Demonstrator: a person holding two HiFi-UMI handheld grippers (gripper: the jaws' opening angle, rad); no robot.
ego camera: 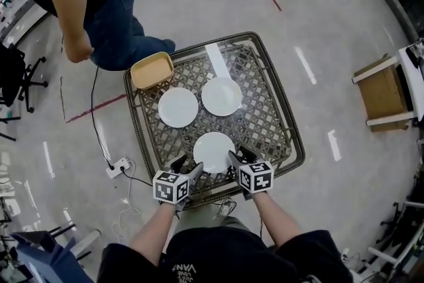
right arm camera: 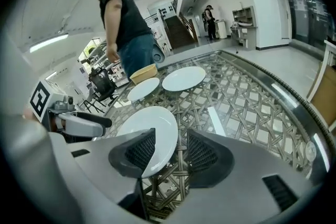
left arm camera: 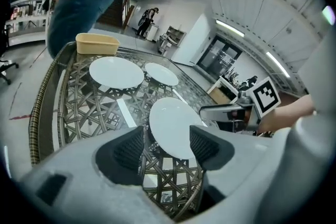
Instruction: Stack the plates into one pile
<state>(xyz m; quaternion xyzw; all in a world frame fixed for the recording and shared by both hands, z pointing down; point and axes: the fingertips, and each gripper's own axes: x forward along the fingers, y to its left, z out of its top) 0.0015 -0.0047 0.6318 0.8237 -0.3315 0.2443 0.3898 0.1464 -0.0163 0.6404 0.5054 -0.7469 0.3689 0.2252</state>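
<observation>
Stacking not begun, by the look of it. Three white plates lie singly on the glass-over-wicker tabletop (ego camera: 268,117), none resting on another.

- Near plate (ego camera: 213,152): by the operator's edge, between the two tools.
- Left plate (ego camera: 178,107) and right plate (ego camera: 221,96): further in, just beside each other with rims apart, both clear of the near plate.
- Tan tub (ego camera: 152,70): far left corner, close to the left plate.
- Bystander (ego camera: 99,16): standing off that corner, taking no part.

All the work is left: two plates have to go onto a third.

Left hand-held gripper (ego camera: 187,166): jaws spread wide, pinching nothing. It points down and inward at the near plate's left side. In the left gripper view the plate's near edge shows through the gap, and neither pad presses on it. Whether a pad grazes the rim, I cannot tell.

Right hand-held gripper (ego camera: 240,157): also spread, also empty, at the plate's right side. In the right gripper view its left pad overlaps the rim. The gap itself lies mostly over bare lattice beside the plate.

My read: both are lined up on the near plate as the first pick, with no grip made yet.
</observation>
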